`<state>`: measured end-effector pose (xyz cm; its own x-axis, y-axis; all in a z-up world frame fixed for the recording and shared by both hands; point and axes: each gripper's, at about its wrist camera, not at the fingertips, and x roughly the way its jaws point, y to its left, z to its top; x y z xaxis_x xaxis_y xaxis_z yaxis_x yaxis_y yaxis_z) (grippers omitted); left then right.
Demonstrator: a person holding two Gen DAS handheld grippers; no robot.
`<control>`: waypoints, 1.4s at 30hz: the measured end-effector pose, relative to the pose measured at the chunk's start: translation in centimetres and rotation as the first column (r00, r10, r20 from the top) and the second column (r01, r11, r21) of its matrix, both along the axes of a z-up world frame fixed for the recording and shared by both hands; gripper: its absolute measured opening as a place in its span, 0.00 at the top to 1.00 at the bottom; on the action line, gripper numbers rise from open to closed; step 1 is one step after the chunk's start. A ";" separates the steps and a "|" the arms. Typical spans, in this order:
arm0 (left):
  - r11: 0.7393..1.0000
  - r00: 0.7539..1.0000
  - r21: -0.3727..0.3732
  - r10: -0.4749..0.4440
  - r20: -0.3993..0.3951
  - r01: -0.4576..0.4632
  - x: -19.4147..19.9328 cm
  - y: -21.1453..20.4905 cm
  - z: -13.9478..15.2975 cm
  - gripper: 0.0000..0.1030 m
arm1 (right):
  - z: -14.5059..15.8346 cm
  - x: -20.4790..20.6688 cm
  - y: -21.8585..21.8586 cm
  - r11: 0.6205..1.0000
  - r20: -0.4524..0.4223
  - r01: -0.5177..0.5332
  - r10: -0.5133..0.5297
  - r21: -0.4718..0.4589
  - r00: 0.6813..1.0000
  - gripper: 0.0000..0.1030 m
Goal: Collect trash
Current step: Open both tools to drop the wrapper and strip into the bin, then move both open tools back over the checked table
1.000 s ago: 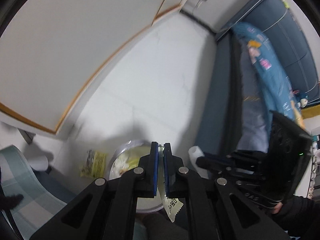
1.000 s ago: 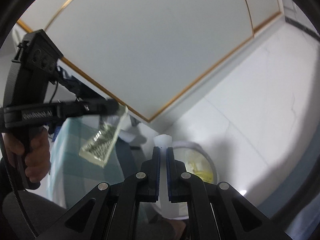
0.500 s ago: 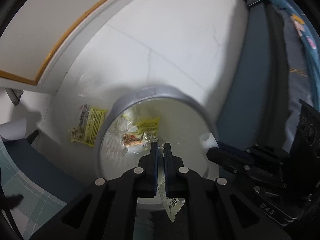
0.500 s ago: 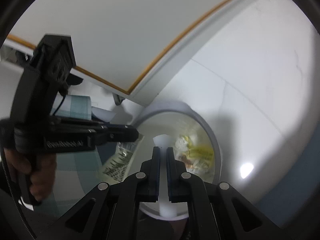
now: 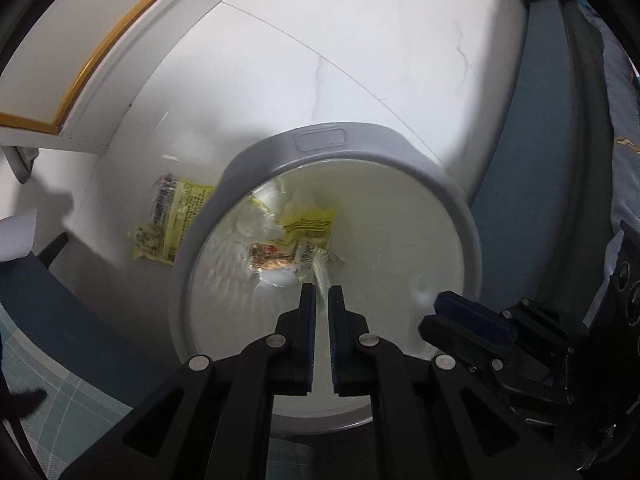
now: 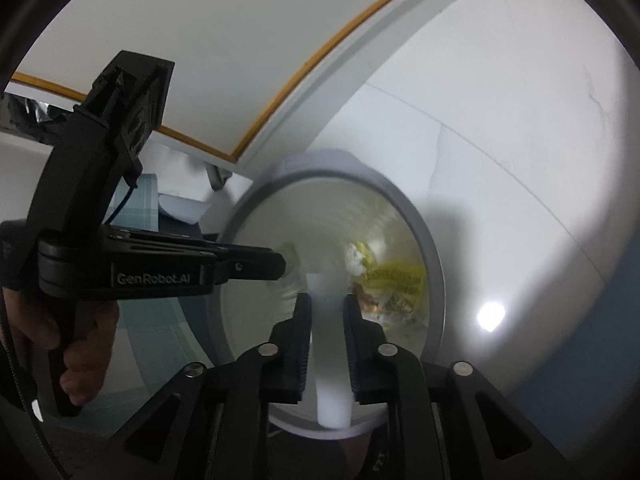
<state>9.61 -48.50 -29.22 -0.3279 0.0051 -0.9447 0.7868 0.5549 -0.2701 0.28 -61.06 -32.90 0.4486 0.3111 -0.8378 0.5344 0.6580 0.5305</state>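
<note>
Between the right tongs (image 6: 326, 300), a white paper-like piece (image 6: 330, 360) stands lengthwise over the near rim of the bin (image 5: 320, 140). These jaws have just been opening; the pads appear to stand off the piece, so it is judged released or about to drop.

Beside them, the left tongs (image 5: 322, 292) are clenched. A clear wrapper (image 5: 320, 276), blurred, sits at their tips and appears pinched there by one edge. A person's hand (image 6: 80, 344) grips the left handle.

Inside the bin, toward its far side, lie yellow packets (image 5: 308, 224) and crumpled white scraps.

Outside the bin, a yellow wrapper (image 5: 172, 220) lies flat on the floor (image 5: 360, 60), touching the bin's left outer wall. It is not yet collected.

Beyond, a white panel (image 5: 48, 60) with gold trim runs along the floor's far left edge.

Assessment of handling:
- All the items look very light, thin and limp.
- The film is likely slippery and may cling to the pads on release.
- The wrapper on the floor offers no raised body. It is best taken at its free left edge or a lifted corner, with the tongs coming steeply down so that one pad slides beneath.
- There is no fragility concern. The risk is a missed pinch or a drop short of the rim.
</note>
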 end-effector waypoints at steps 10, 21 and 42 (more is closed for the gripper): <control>0.999 0.998 -0.024 0.033 0.044 -0.032 0.6 0.1 1.3 0.56 | 0.1 -0.3 0.5 0.999 -0.024 0.009 -0.009 -0.031 1.000 0.77; 0.997 0.999 -0.067 -0.031 0.034 0.033 -0.4 -0.6 4.6 0.32 | 1.5 -0.3 0.0 0.996 -0.017 0.052 -0.053 -0.075 0.998 0.55; 0.959 0.842 -0.282 0.170 0.512 -0.022 2.6 5.3 24.8 0.26 | 15.8 -3.1 -0.4 0.981 0.165 0.095 -0.067 -0.169 0.984 0.33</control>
<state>12.17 -43.21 -4.38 0.2330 -0.2647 -0.9358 0.7960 0.6047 0.0272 -2.81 -61.42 -17.13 0.5975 0.1228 -0.7924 0.5087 0.7059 0.4929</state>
